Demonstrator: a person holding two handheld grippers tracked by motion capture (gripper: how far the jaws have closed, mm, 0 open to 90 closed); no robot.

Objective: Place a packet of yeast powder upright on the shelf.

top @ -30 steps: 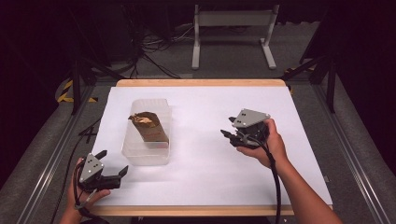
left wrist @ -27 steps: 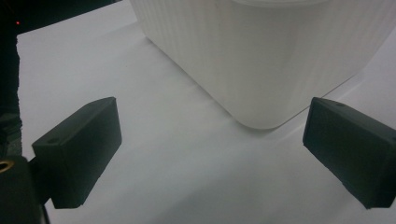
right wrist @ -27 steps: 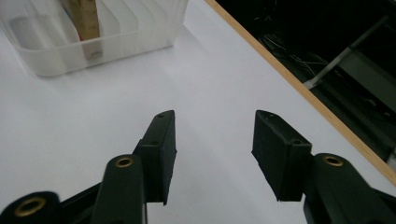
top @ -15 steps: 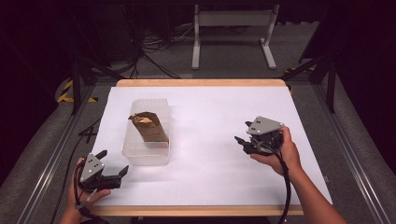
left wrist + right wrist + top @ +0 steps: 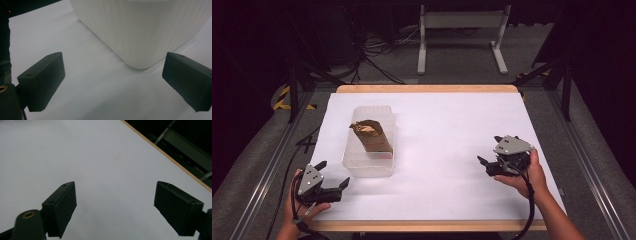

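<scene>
A clear plastic tub (image 5: pixel 369 167) sits left of centre on the white table (image 5: pixel 447 125), with a crumpled brown paper bag (image 5: pixel 373 137) standing inside it. My left gripper (image 5: pixel 333 175) rests open at the front left corner, its jaws pointing toward the tub's near corner (image 5: pixel 140 63). My right gripper (image 5: pixel 490 154) is low over the right side of the table, held in a hand; its jaws have just been opening and stand wide with nothing between them. In the right gripper view the gripper (image 5: pixel 115 207) faces bare white surface.
The table's wooden edge (image 5: pixel 165 153) runs near the right gripper. Beyond the far edge stands a white metal frame (image 5: pixel 462 30) on the floor among cables. Dark rails flank both sides of the table.
The right hand has moved right and toward the front edge, sinking closer to the table, and its jaws have spread. The left gripper, tub and bag have stayed put.
</scene>
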